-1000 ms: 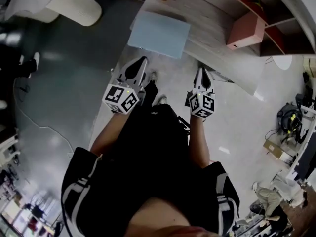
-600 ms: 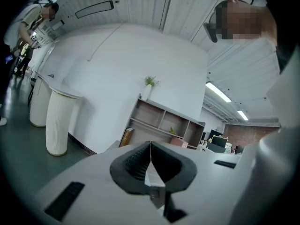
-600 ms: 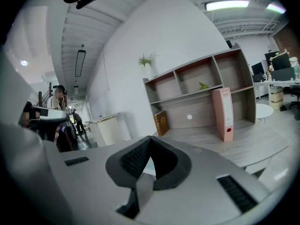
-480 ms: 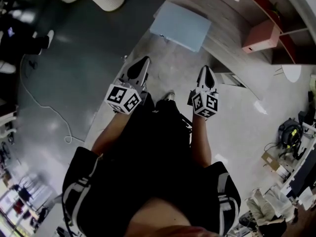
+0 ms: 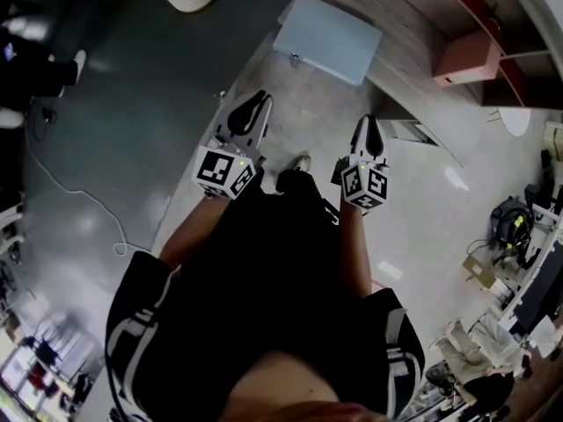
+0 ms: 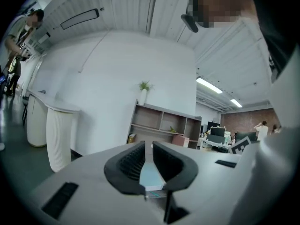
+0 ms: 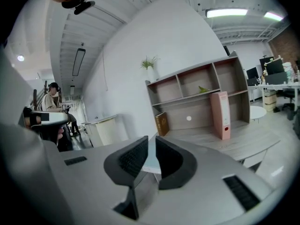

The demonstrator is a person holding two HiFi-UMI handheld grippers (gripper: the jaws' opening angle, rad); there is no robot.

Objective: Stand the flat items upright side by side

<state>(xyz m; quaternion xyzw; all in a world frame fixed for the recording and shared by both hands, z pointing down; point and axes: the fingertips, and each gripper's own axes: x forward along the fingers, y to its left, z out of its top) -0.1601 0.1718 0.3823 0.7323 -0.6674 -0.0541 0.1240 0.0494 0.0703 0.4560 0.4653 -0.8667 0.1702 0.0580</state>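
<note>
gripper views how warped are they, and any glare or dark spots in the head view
Left gripper view: strong fisheye, wall lines bow, corners black. Right gripper view: same bowing, the shelf unit tilts, the ceiling light blows out. Head view: dim, pale glare patches on the floor, desk edge curves.

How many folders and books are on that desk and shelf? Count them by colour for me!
Pale blue: 1, the folder lying flat on the desk
Pink: 1, the binder standing upright
Brown: 1, the book in the shelf
Total: 3
</note>
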